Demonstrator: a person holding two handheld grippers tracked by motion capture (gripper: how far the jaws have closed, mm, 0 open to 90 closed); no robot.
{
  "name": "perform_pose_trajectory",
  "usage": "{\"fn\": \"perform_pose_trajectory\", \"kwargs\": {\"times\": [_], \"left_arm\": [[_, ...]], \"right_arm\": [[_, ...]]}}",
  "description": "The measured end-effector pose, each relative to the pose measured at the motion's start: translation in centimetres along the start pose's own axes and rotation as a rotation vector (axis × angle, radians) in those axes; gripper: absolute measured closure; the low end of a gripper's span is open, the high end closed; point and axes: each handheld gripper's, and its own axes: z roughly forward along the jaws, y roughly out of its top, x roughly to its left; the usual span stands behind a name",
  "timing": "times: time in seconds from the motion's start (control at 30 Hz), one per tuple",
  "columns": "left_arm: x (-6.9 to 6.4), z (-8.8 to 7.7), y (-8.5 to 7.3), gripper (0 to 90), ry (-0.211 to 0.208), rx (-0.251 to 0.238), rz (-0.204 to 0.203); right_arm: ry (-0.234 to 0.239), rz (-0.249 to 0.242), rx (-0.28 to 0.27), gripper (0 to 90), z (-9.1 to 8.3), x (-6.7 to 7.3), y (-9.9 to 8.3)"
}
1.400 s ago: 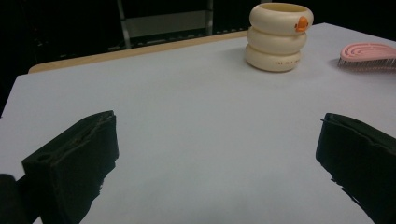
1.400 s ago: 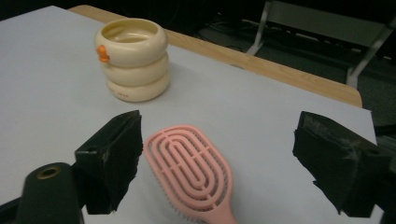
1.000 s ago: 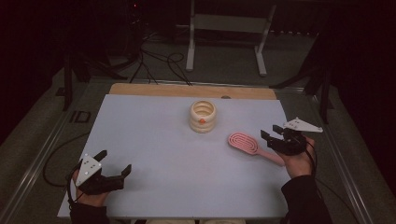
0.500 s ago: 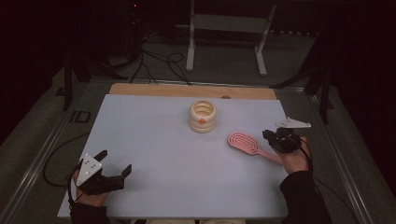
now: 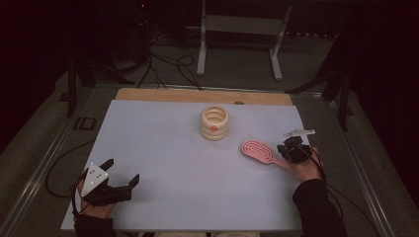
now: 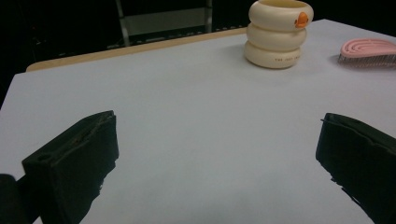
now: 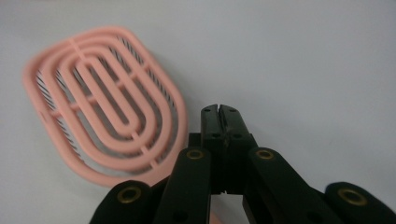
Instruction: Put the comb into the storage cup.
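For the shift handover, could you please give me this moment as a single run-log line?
right gripper: jaws just closed, over pink hairbrush handle, grip unclear | left gripper: open, holding nothing | cream ringed cup: upright mid-table

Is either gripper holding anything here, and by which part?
The right gripper is shut over the pink brush's handle, though the contact is hidden. The left gripper is open and holds nothing.

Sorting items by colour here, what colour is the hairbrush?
The hairbrush is pink, clearest in the right gripper view.
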Motion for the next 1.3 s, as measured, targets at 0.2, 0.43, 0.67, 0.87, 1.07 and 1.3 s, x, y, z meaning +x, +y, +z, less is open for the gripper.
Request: {"fn": "perform_pose_trajectory", "kwargs": {"times": [0.2,0.43,0.67,0.87,1.07,1.3], "left_arm": [[0.0,0.0,0.0,0.4,0.000,0.000,-0.002],[0.0,0.1,0.0,0.4,0.000,0.001,-0.002],[0.0,0.1,0.0,0.4,-0.001,0.000,-0.003],[0.0,0.0,0.0,0.4,0.000,0.001,-0.003],[0.0,0.1,0.0,0.4,0.000,0.002,-0.002],[0.0,0.0,0.0,0.4,0.000,0.001,-0.003]], "right_arm": [[0.001,0.008,0.059,90.0,0.8,0.1,-1.1],[-0.003,-0.025,0.092,90.0,0.7,0.7,-1.3],[-0.009,-0.064,0.113,90.0,0.5,1.7,-1.3],[-0.014,-0.077,0.118,89.9,0.2,1.9,-1.4],[-0.003,-0.076,0.117,89.9,-0.2,2.1,-1.5],[0.009,-0.056,0.123,89.7,-0.2,1.9,-2.2]]}}
